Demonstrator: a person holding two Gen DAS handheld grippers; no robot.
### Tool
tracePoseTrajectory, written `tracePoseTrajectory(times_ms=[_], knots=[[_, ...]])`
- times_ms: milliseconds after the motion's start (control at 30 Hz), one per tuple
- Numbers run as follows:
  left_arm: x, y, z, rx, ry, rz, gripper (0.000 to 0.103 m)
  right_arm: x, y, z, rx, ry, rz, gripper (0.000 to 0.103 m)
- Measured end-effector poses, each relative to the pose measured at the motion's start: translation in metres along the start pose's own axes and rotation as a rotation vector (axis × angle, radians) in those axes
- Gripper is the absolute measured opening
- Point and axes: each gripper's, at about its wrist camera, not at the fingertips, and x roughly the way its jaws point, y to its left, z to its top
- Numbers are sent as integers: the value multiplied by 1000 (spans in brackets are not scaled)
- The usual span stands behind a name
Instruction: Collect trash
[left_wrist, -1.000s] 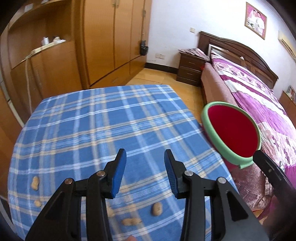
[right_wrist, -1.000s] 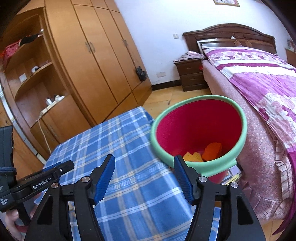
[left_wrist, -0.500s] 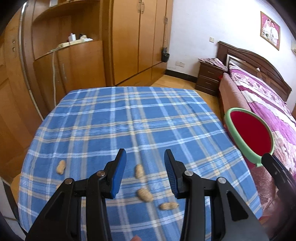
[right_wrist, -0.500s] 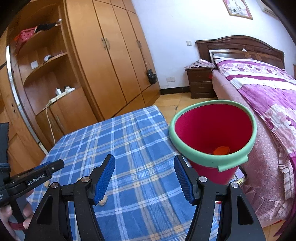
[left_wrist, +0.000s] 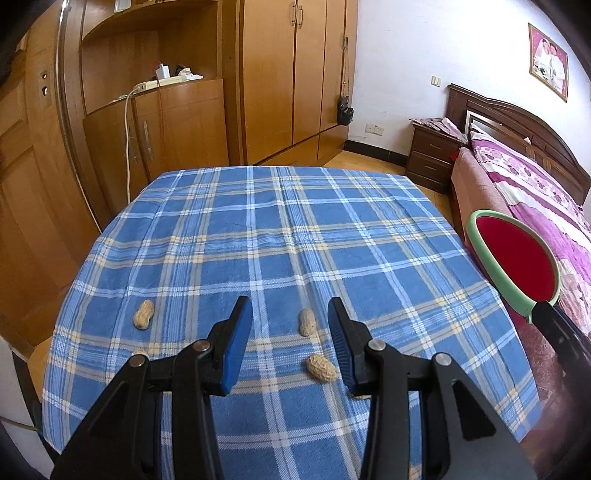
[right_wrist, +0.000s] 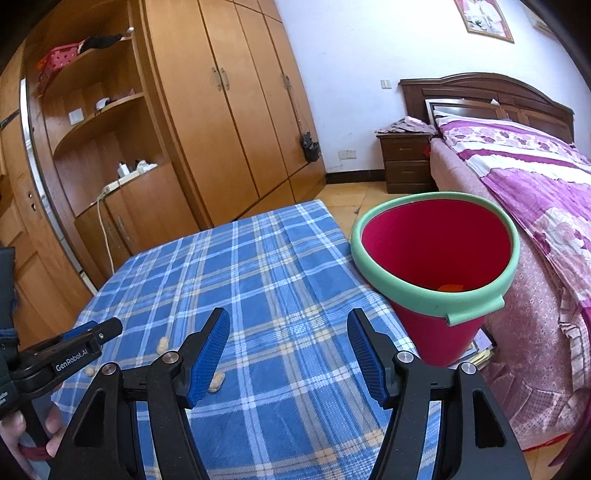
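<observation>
Several peanut shells lie on the blue plaid tablecloth (left_wrist: 295, 229). One peanut (left_wrist: 307, 322) and another (left_wrist: 321, 367) sit between the fingers of my open, empty left gripper (left_wrist: 290, 325); a third (left_wrist: 143, 314) lies to its left. A red bin with a green rim (left_wrist: 513, 266) stands off the table's right edge. In the right wrist view the bin (right_wrist: 436, 273) holds orange scraps, and my open, empty right gripper (right_wrist: 288, 347) hovers over the cloth left of it. Peanuts (right_wrist: 216, 380) lie near its left finger. The left gripper (right_wrist: 74, 350) shows at the left.
A wooden wardrobe and shelves (left_wrist: 221, 74) stand behind the table. A bed with a purple cover (right_wrist: 517, 177) runs along the right, with a nightstand (left_wrist: 432, 155) at its head. The bin stands between table and bed.
Both grippers have pulled back and the views have risen. More of the table shows in the left view, with the peanuts now between its fingers. The bin has shifted right and farther off.
</observation>
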Motion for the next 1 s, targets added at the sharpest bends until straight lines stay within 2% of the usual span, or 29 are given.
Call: tracePoseTrajectory(times_ms=[1000], knots=[[-2,1,1,0,-13,3,43,0,3,-2,0,8,2,68]])
